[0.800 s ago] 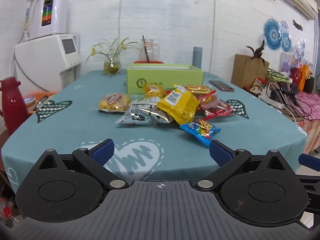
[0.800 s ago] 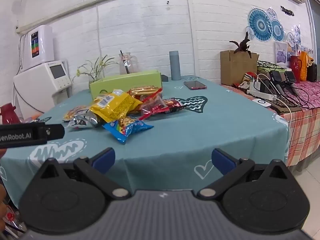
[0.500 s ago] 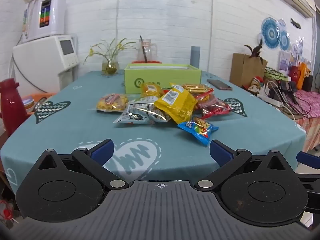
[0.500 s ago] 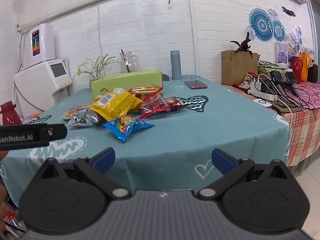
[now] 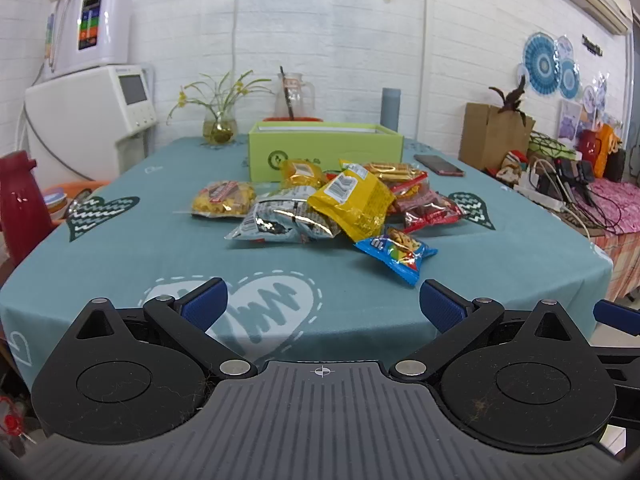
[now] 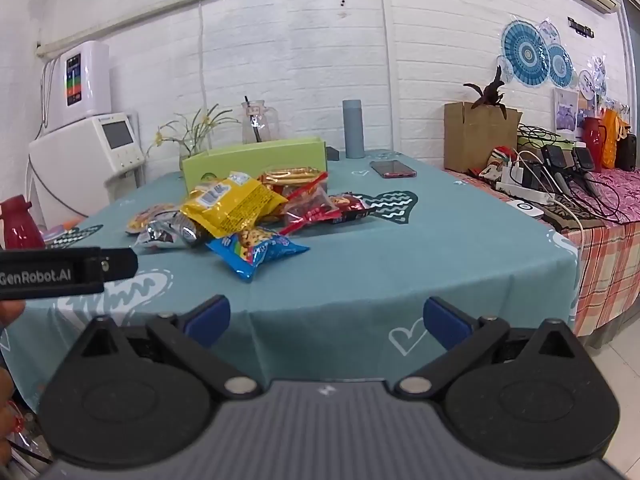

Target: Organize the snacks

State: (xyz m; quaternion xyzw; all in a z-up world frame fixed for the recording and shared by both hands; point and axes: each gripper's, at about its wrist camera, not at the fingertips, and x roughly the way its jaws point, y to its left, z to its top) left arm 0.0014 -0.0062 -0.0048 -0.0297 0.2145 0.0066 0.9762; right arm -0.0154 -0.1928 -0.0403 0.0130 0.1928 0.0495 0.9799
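both tools gaping, nothing held: left tool [image 5: 323, 304] and right tool [image 6: 327, 317] hang off the worktop's [image 5: 120, 256] near edge. snack pile [image 5: 340, 204] mid-worktop before the green box [image 5: 324, 150]. best start: blue packet [image 6: 256, 250], nearest, pinch its loose end.

"GenRobot.AI" on the left gripper [image 6: 60, 274]

Inventory on the bench [image 5: 120, 252]:
- Snack packets: at least seven visible; overlap prevents an exact count. These include one blue packet [image 5: 394, 254], one large yellow packet [image 5: 356, 200] and one silver packet [image 5: 280, 220].
- Green box [image 5: 324, 150]: one.
- Phone [image 5: 439, 164]: one.
- Grey cylinder [image 5: 390, 108]: one.
- Glass jug [image 5: 294, 94]: one.
- Plant vase [image 5: 218, 128]: one.
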